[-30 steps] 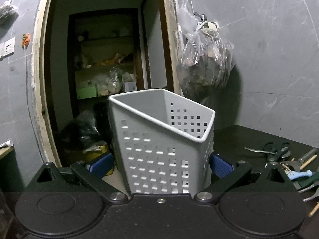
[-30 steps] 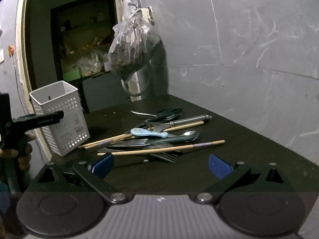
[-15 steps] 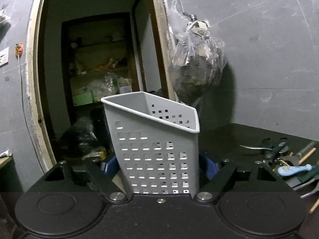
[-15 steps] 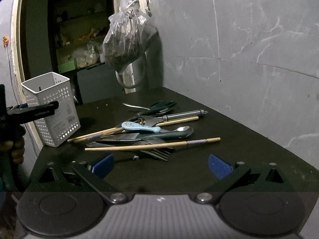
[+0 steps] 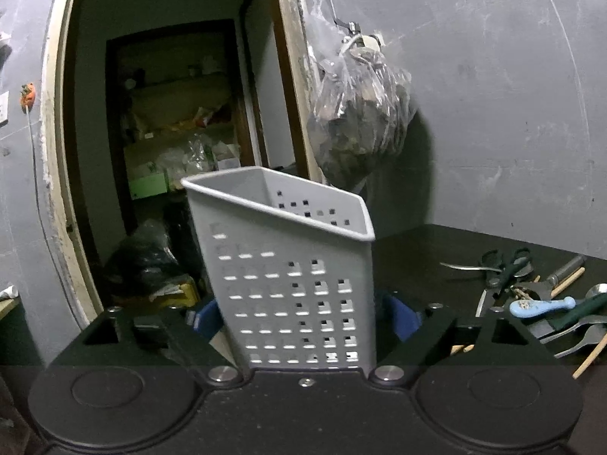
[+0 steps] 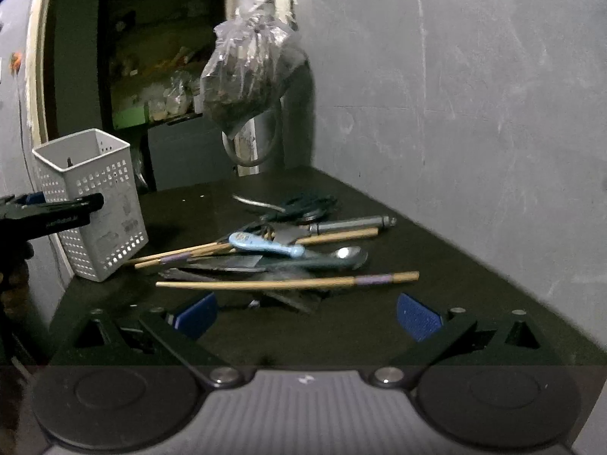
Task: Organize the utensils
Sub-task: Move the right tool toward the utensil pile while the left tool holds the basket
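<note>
Here a dark countertop [image 6: 379, 197] meets grey marbled walls [image 6: 474, 76]

Grey perforated plastic utensil holder [image 5: 292, 276]: matt, smooth walls. Dark tabletop [image 6: 436, 265]: matt finish. Pale wooden chopsticks [image 6: 288, 283]: bare wood, purple-banded near one end. Steel spoon [image 6: 347, 254]: polished, a bright glint is carried. Light blue ceramic-looking spoon [image 6: 265, 244]: glossy (material not certain). Clear plastic bag [image 6: 250, 72]: crinkled, shiny film. Grey wall [image 6: 474, 94]: scuffed, marbled surface. Blue gripper pads [image 6: 419, 316]: ribbed texture.

no legible text anywhere; perhaps faint lettering on the left gripper [image 6: 53, 214], unreadable
</note>
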A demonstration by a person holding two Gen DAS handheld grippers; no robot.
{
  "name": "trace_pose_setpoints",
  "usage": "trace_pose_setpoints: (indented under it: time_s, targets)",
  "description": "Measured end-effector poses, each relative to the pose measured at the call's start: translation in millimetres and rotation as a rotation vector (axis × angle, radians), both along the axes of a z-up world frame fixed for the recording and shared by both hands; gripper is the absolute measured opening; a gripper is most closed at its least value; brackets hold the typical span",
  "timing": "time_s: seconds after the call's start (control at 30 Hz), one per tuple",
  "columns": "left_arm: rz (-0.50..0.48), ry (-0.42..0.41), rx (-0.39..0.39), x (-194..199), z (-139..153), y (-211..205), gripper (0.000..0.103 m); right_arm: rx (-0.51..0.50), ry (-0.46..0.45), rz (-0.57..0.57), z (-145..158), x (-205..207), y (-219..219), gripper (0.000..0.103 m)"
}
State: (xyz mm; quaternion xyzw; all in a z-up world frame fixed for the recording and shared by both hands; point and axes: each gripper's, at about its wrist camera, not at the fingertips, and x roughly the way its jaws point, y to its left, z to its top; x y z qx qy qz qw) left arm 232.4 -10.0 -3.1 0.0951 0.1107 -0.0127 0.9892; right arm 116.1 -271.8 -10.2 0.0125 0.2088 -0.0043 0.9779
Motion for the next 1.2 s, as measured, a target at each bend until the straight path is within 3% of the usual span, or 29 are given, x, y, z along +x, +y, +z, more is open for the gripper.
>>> trace_pose_setpoints:
  time_s: [0.07, 0.27, 0.57, 0.97, 1.2]
  targets:
    - [0.004, 0.004, 0.02, 3, -2, -2, 0.082, -0.018, 0.0, 0.01, 3, 4, 0, 0.103]
    - [-0.031, 0.003, 0.027, 0, -3, -2, 0.082, 0.016, 0.029, 0.069, 4, 19, -4, 0.103]
    - [-0.117, -0.004, 0.041, -21, -5, -3, 0.082, -0.229, 0.059, 0.153, 1, 34, 18, 0.103]
    - [-0.175, 0.015, 0.006, -59, -2, -2, 0.08, -0.321, 0.117, 0.177, -14, 55, 27, 0.103]
    - [-0.133, 0.034, -0.007, -60, -5, -7, 0.082, -0.391, 0.125, 0.188, -23, 66, 33, 0.103]
